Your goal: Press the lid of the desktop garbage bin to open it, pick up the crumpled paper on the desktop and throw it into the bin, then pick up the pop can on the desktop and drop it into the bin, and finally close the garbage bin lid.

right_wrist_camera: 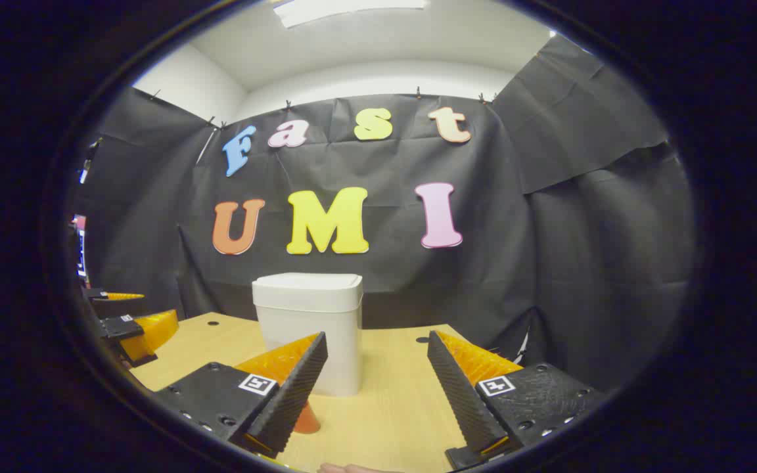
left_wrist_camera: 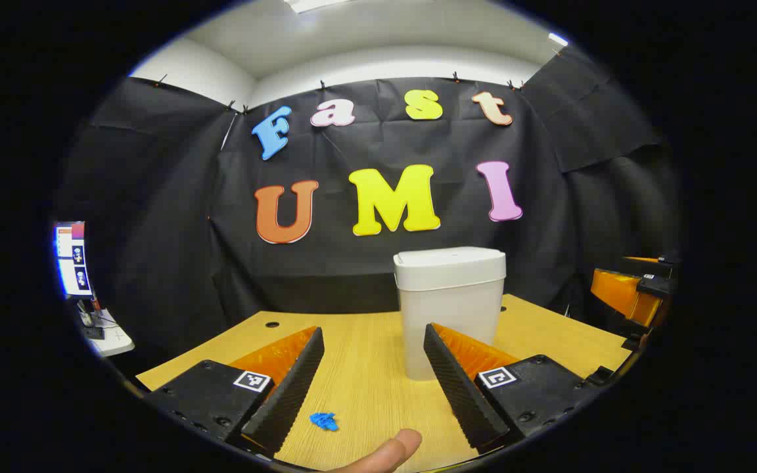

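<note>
Bin [left_wrist_camera: 449, 309]: lid down, mid-table, so I press first.
Tools: left [left_wrist_camera: 373, 384], right [right_wrist_camera: 377, 387] both wide, empty.

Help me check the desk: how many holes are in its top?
2. In the right gripper view, one hole sits left of the bin, the other right of it, both toward the back. Others may be hidden.

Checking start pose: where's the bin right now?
The bin stands lid-shut on the desk's far side by the black cloth, ahead of the open left tongs.
</note>
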A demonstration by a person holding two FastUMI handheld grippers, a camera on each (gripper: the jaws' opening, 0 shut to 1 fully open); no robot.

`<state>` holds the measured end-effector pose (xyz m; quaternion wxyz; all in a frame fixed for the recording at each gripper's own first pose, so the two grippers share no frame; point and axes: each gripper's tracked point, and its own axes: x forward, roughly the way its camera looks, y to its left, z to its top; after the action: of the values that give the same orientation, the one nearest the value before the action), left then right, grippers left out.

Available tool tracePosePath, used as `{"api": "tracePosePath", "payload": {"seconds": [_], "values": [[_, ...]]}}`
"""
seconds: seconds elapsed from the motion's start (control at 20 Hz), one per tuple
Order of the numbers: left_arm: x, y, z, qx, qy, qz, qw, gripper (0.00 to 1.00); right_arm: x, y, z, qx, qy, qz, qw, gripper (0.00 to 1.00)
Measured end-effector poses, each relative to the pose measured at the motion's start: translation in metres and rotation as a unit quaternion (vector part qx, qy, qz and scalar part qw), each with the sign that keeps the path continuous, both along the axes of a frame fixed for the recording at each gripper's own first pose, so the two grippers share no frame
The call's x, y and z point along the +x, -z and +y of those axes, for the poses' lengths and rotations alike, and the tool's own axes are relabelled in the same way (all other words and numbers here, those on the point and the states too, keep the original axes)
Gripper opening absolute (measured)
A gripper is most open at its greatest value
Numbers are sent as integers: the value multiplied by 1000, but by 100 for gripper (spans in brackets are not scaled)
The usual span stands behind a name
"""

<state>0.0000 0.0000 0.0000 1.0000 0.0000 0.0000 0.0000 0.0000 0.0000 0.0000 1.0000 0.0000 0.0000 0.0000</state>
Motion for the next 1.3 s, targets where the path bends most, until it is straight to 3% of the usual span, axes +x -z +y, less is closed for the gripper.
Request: {"api": "tracePosePath", "payload": {"seconds": [0.5, 0.7, 1.3], "values": [[0, -5, 38, -11, -12, 4, 1000, 98, -2, -17, 36, -43, -6, -2, 999, 95], [2, -5, 54, -15, -28, 9, 999, 99, 2, -15, 41, -55, -5, 5, 998, 95], [7, 5, 64, -16, -29, 28, 999, 99, 20, -19, 32, -68, 1, 6, 998, 95]]}}
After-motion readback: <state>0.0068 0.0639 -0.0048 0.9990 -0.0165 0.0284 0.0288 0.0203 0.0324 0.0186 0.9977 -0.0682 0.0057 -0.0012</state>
